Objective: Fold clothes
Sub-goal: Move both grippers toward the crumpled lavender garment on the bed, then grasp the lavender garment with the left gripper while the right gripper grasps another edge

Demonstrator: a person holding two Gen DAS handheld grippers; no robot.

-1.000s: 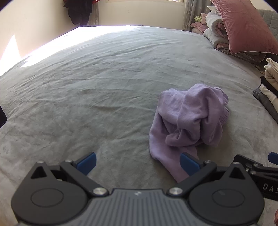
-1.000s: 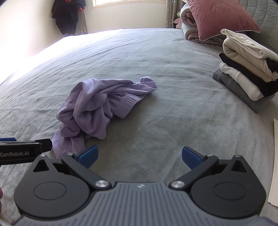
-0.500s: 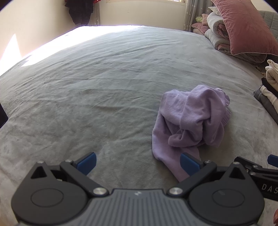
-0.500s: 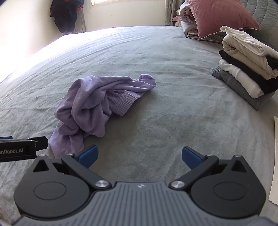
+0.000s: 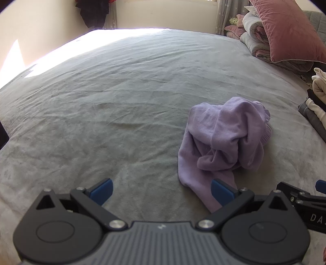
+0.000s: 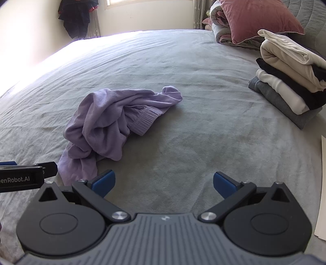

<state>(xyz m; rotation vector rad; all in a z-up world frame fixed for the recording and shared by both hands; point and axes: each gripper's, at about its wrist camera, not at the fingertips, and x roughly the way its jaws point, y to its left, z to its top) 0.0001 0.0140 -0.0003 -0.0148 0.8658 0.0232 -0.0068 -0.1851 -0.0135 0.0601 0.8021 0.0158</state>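
A crumpled lilac garment (image 5: 224, 140) lies in a heap on the grey bedspread (image 5: 101, 106), right of centre in the left wrist view and left of centre in the right wrist view (image 6: 114, 126). My left gripper (image 5: 162, 190) is open and empty, just above the bed, its right fingertip over the garment's near end. My right gripper (image 6: 164, 182) is open and empty, to the right of the garment's near end. Each gripper's body shows at the edge of the other's view.
A stack of folded clothes (image 6: 289, 81) in white, black and grey sits at the right of the bed. A pink pillow (image 6: 258, 18) and rolled bedding lie at the far right. Dark clothes (image 6: 76, 17) hang by the far wall. The bedspread (image 6: 203, 142) fills the view.
Both grippers have drawn back slightly from the garment, which sits a little further off in both views. The garment itself has not moved. Both stay open.
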